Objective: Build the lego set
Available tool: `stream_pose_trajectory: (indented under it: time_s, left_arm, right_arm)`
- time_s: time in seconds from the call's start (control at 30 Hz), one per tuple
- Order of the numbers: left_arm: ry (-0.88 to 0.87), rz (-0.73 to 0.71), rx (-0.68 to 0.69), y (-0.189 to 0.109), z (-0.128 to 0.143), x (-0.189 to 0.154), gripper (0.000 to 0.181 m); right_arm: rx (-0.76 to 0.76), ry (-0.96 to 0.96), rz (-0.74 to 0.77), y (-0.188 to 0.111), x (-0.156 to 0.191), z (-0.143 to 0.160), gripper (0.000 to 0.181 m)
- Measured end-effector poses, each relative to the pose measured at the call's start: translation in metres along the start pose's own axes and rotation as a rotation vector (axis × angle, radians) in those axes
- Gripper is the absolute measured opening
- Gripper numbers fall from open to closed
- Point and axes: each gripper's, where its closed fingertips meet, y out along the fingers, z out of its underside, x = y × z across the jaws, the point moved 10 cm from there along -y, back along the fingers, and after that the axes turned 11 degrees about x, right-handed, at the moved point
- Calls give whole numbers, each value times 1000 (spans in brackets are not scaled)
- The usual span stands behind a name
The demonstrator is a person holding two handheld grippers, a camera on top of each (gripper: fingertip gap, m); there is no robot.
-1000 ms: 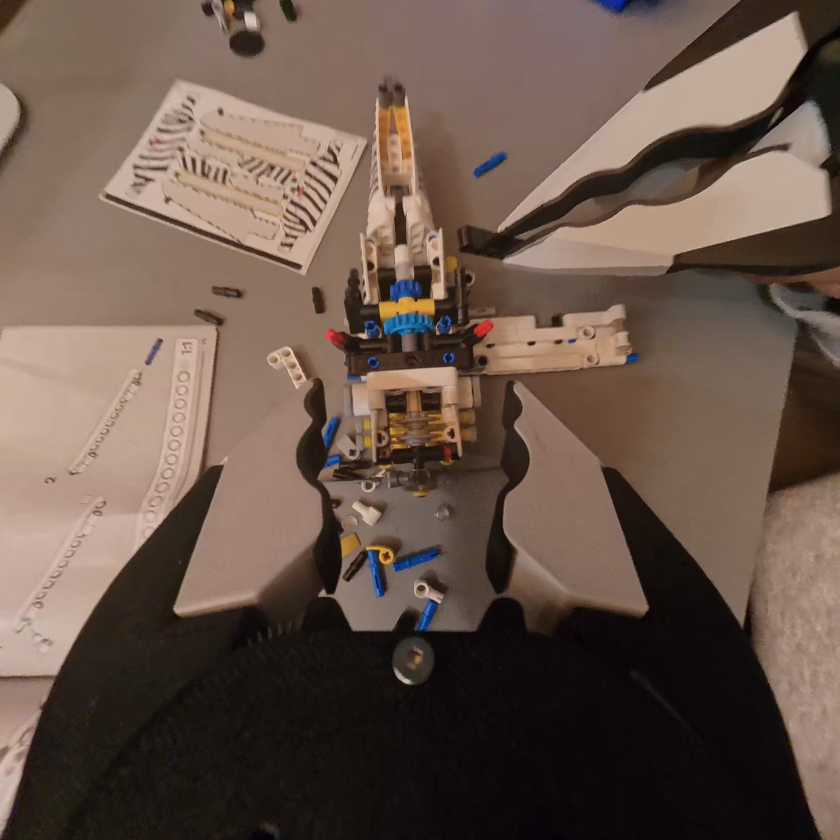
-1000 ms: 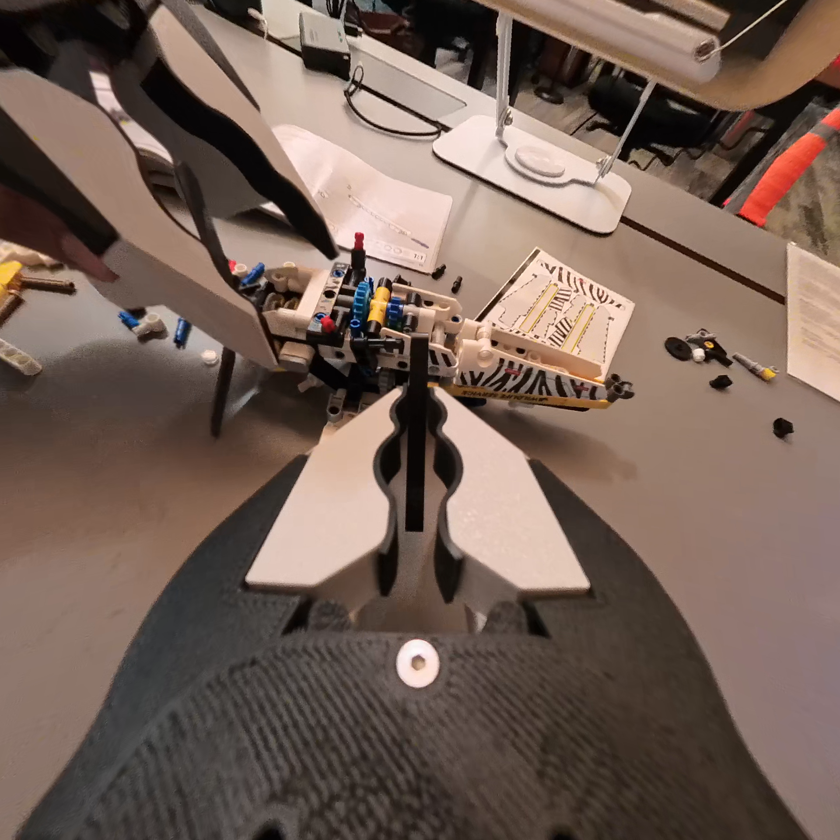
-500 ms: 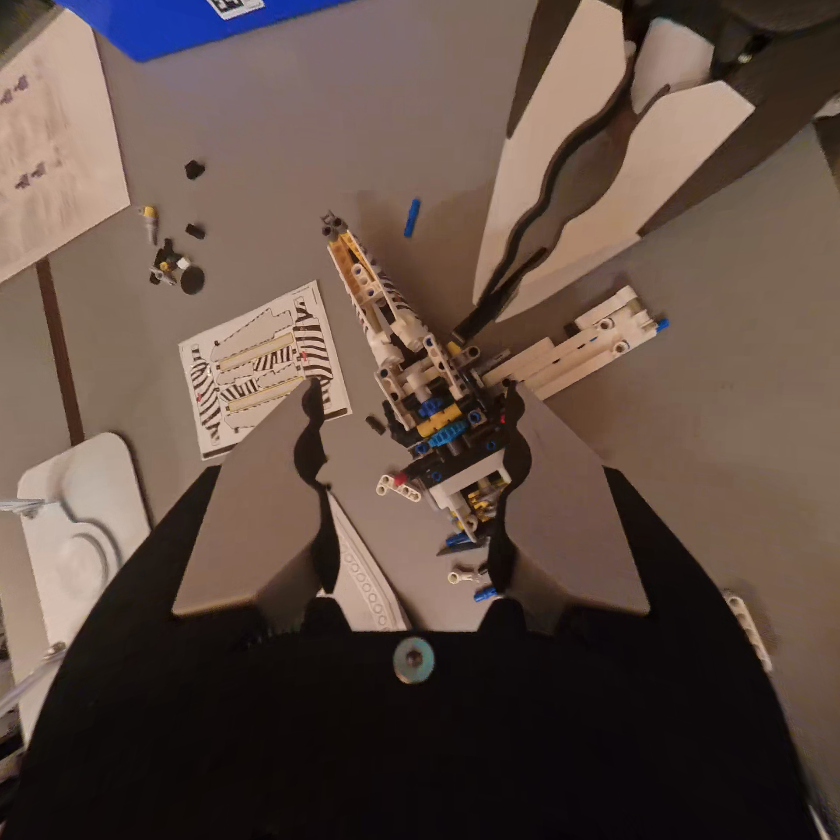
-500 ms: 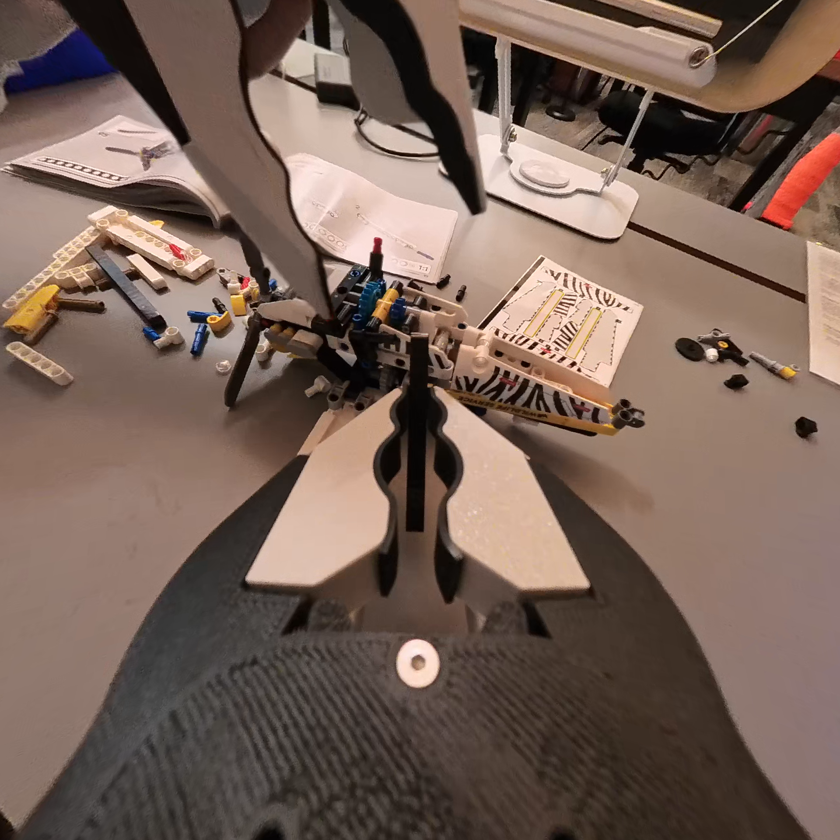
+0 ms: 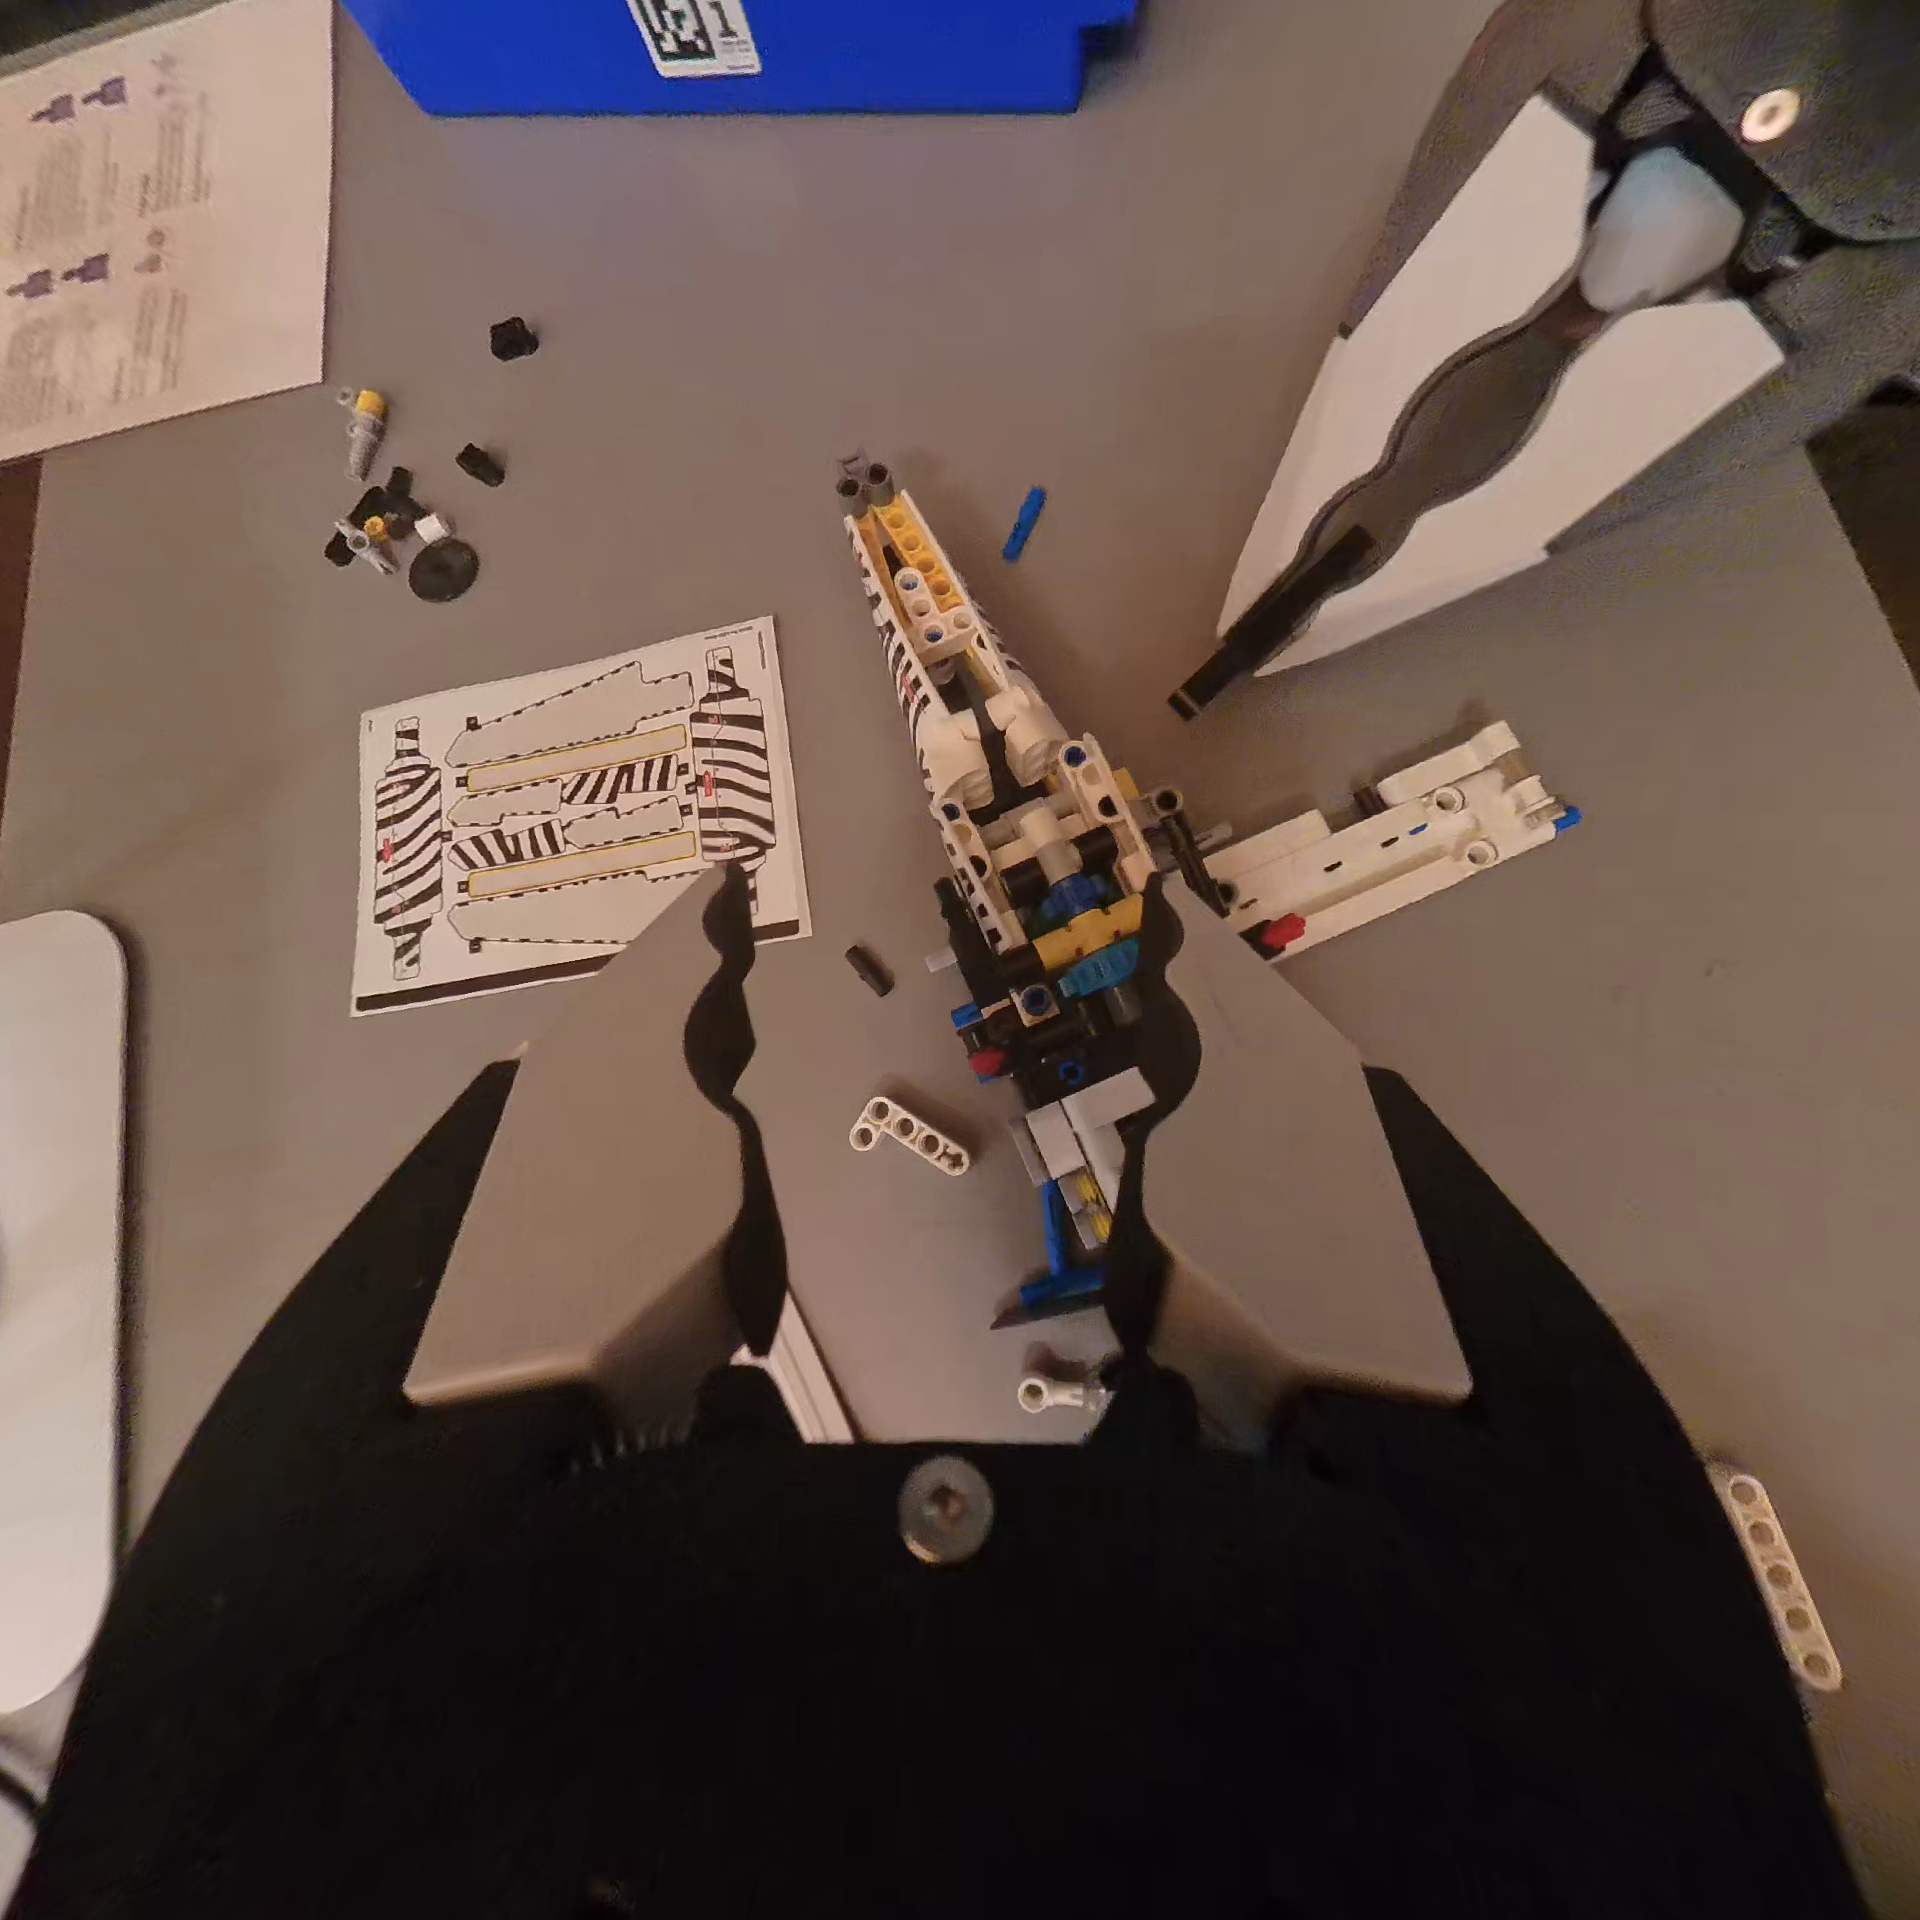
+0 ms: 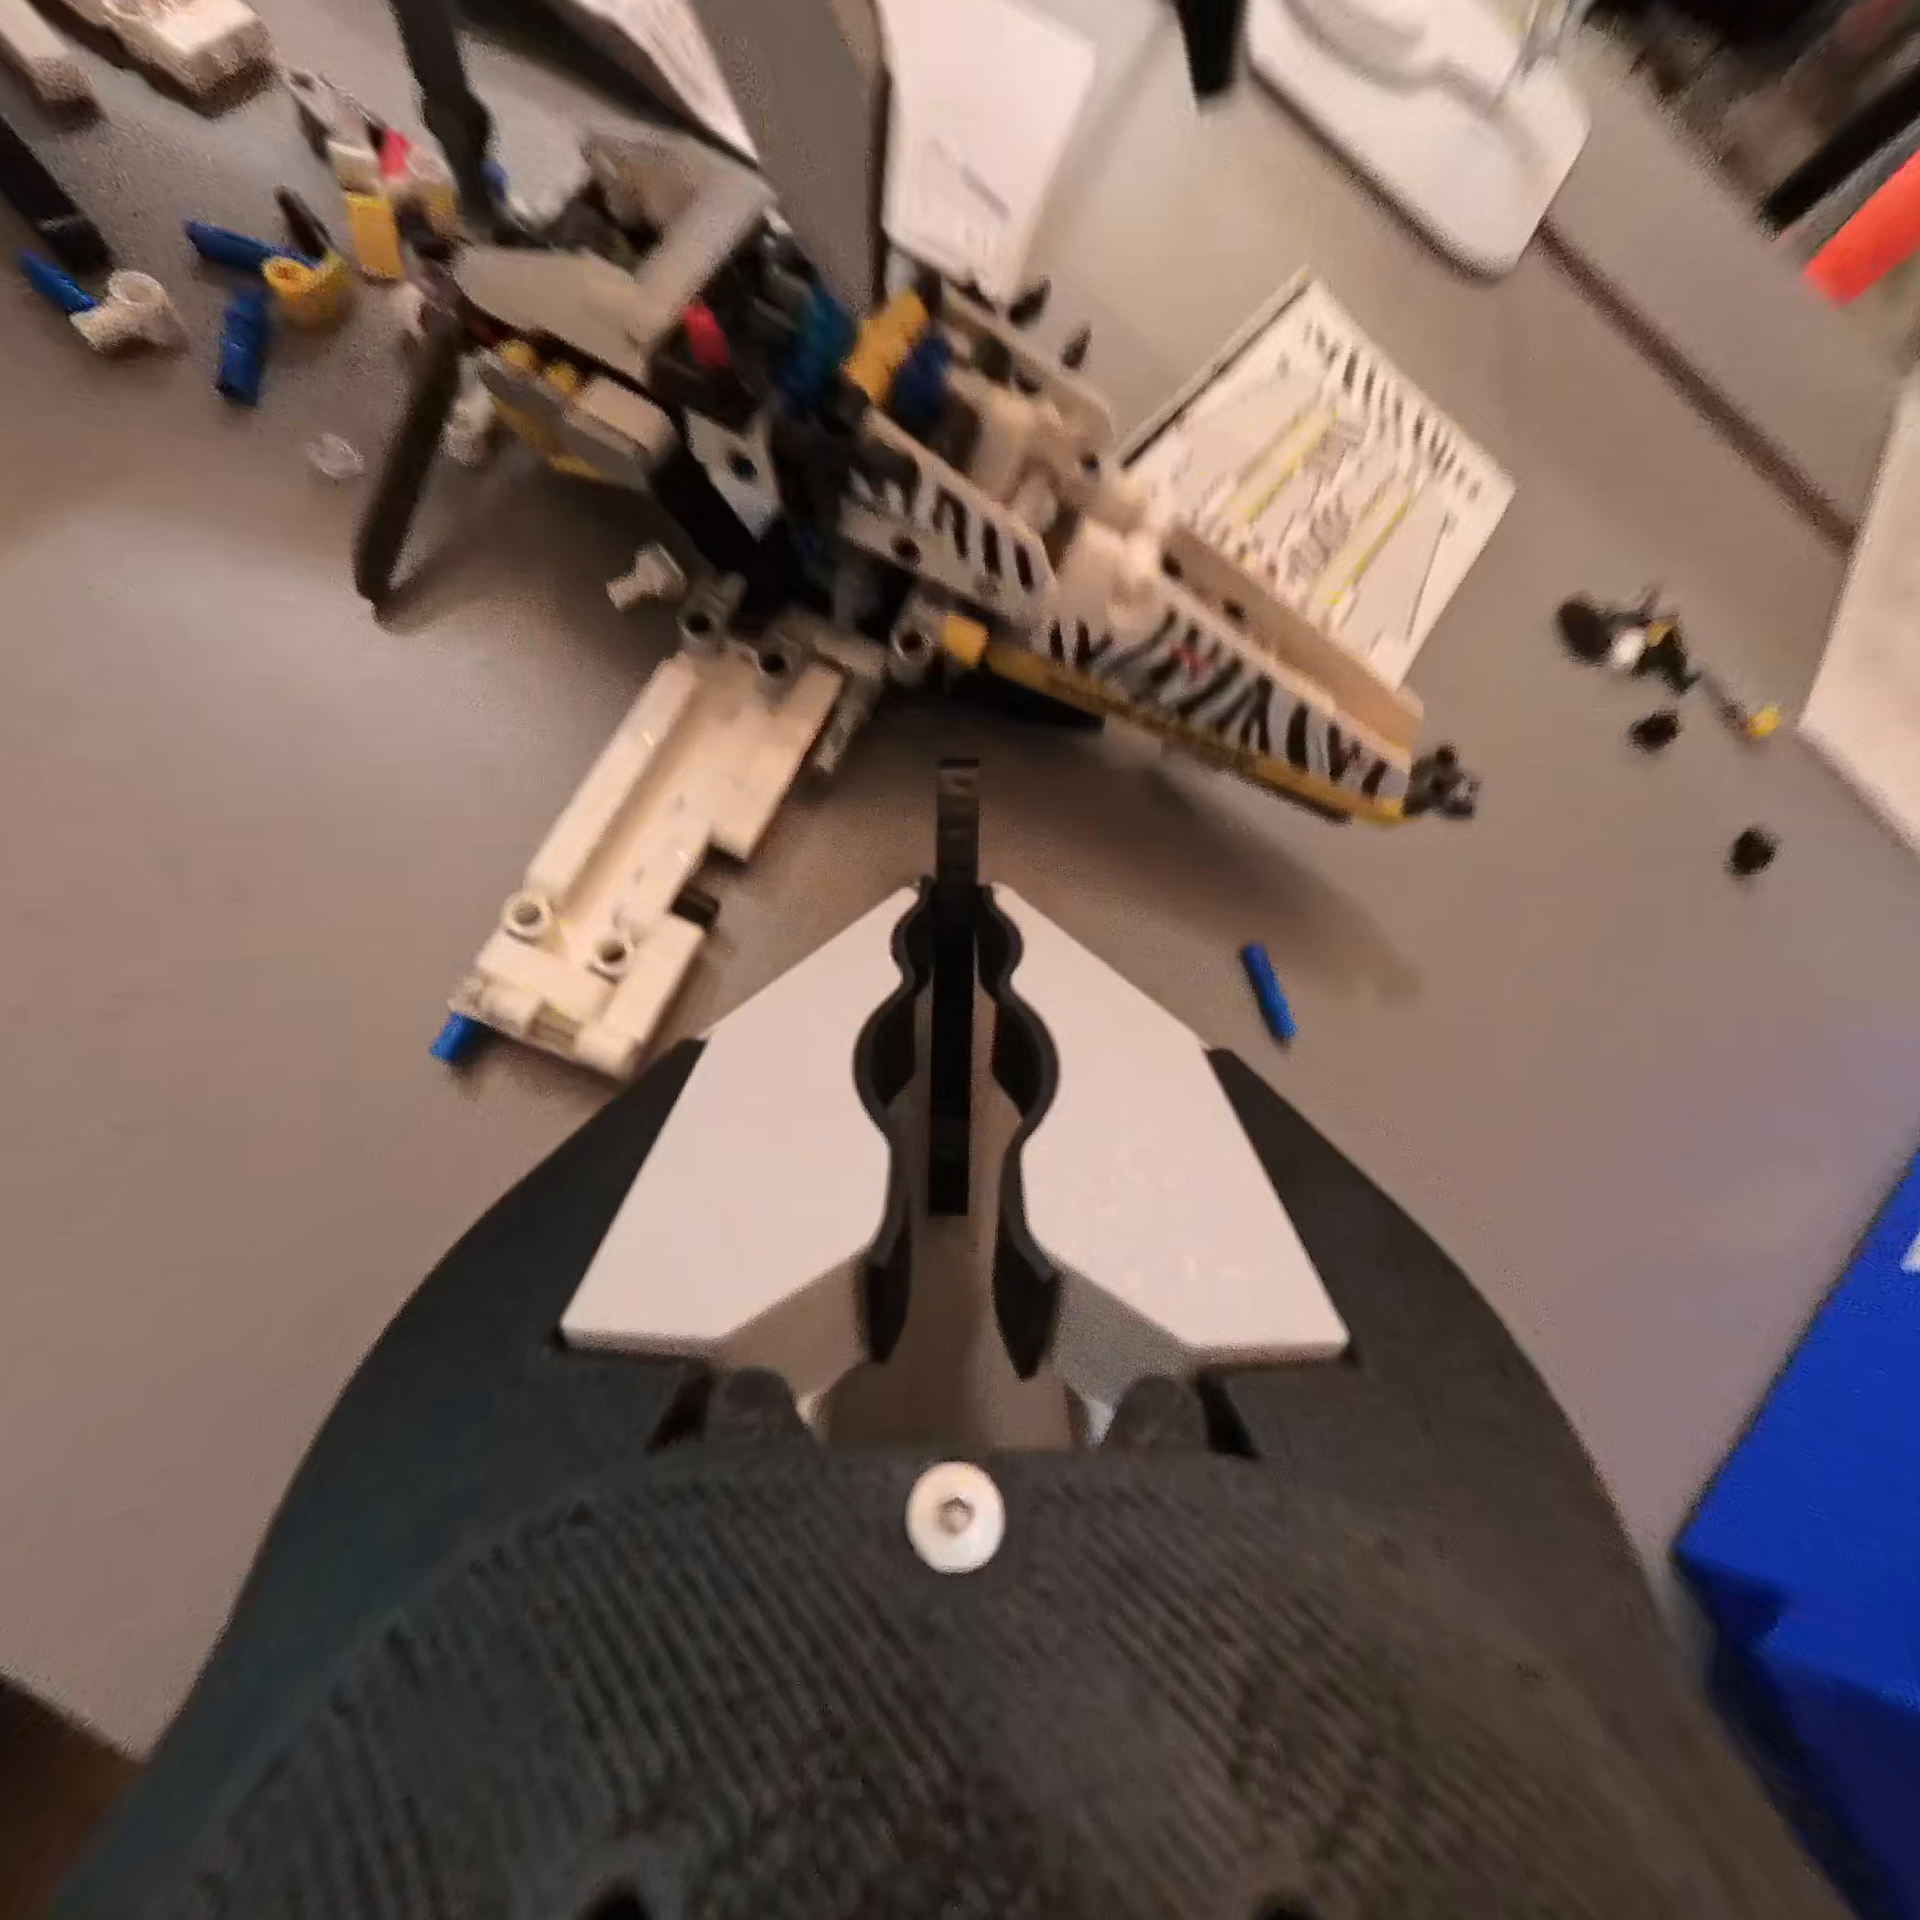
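Both grippers matter here: my left gripper (image 5: 940, 1023) hangs spread wide over the bench (image 5: 1039, 260), its right finger against the half-built model's (image 5: 997, 769) dark gearbox end, and my right gripper (image 6: 956, 914) is clenched on a thin black beam (image 6: 956, 997). That model lies mid-bench — light, rigid plastic, but pin joints pop under twisting, so I'd clamp the dense black-and-white core, not the striped tail. Compared with half a second ago, my right gripper has pulled back from the model toward the loose white panel assembly (image 6: 644, 883).

Dim warm light, blurred right view
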Motion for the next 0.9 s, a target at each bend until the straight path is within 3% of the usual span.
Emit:
stream_pose_trajectory:
  time_s: [0.1,0.3,0.53,0.9]
  left_arm:
    - [-32,2,-22,4,4,0,73]
    - [-50,46,-19,11,7,0,70]
    - [-64,75,-23,10,9,1,70]
    - [-91,147,-8,13,10,-1,62]
  right_arm:
    - [-9,75,-131,-1,-10,10,7]
    - [-380,106,-146,-9,3,-29,30]
    - [-303,-110,64,14,21,-47,27]
    - [-373,-21,9,13,19,-48,26]
